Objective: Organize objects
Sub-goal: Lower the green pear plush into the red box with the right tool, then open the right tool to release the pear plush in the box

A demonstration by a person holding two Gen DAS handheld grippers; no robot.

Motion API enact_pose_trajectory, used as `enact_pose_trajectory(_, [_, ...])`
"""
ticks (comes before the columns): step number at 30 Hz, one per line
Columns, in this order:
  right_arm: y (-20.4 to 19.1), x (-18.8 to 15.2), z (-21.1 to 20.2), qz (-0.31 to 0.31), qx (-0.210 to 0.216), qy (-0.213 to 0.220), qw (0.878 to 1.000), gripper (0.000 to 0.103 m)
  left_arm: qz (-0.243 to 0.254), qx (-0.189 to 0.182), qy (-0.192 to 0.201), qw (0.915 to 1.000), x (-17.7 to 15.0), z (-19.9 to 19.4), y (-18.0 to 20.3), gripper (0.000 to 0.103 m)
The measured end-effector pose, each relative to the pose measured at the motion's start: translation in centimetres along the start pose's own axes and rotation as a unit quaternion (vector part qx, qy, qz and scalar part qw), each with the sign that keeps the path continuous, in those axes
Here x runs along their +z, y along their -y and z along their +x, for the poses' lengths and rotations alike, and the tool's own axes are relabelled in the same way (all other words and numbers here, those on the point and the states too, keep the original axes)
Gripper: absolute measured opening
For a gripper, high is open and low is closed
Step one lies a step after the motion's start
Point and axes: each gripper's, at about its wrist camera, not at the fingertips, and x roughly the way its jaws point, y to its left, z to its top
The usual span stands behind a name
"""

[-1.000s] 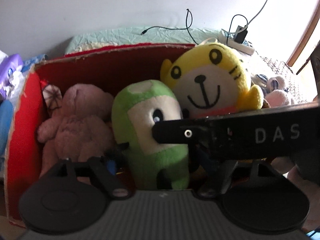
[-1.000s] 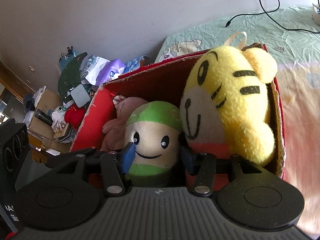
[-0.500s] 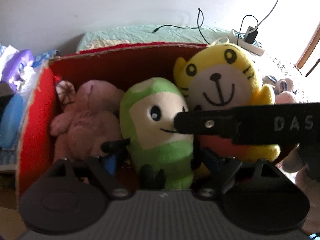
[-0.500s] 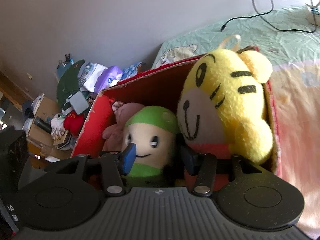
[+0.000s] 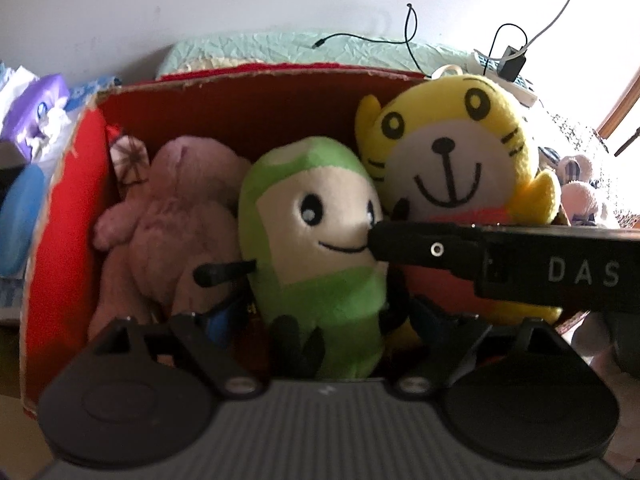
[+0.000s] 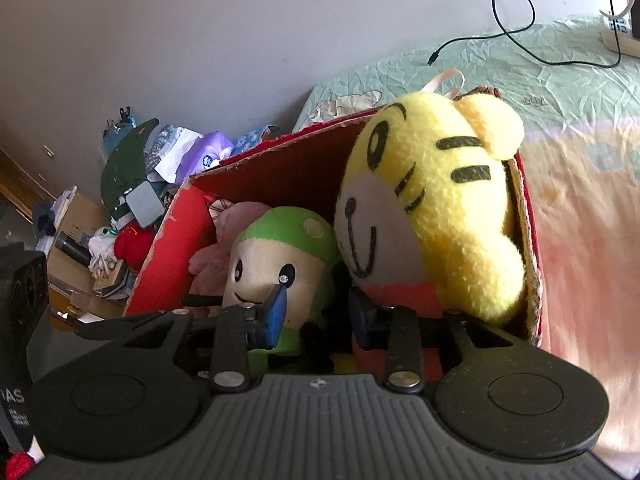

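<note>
A red cardboard box [image 5: 60,208] [image 6: 176,232] holds three plush toys side by side: a pink one [image 5: 172,216] on the left, a green and cream one [image 5: 312,240] [image 6: 276,264] in the middle, a yellow tiger [image 5: 448,160] [image 6: 432,200] on the right. My left gripper [image 5: 324,320] stands open with its fingers either side of the green toy's lower body. My right gripper [image 6: 320,312] is also open around the green toy; one of its fingers [image 5: 420,248] crosses the left wrist view against the toy's face.
The box sits on a bed with a mint and pink sheet [image 6: 560,80]. A black cable [image 6: 516,28] and a power strip [image 6: 620,32] lie behind it. A cluttered pile of bags and boxes [image 6: 132,184] is to the left. More plush toys [image 5: 576,188] lie right of the box.
Both grippers have drawn back and up a little from the box. The right gripper's finger has slid rightwards off the green toy's face. The toys stay in place.
</note>
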Motion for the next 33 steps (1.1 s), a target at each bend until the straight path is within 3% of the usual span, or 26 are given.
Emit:
enact_pose_trajectory(9, [-0.6,-0.6,0.1,-0.031,-0.013,0.005,0.999,0.035,-0.007,-0.001,-0.001,1.0,-0.3,0.3,-0.2,0.096])
enact_pose_trajectory(20, [-0.6,-0.8,-0.4,-0.022,-0.005,0.002,1.0,0.036,-0.003,0.011,0.0,0.9999,-0.2,-0.1,0.4,0.097])
enact_pose_trajectory(33, [-0.1,-1.7,-2.8,-0.004,0.035,0.025,0.999,0.037,0.028,0.047,0.021,0.9983,0.0,-1.6,1.7,0.092])
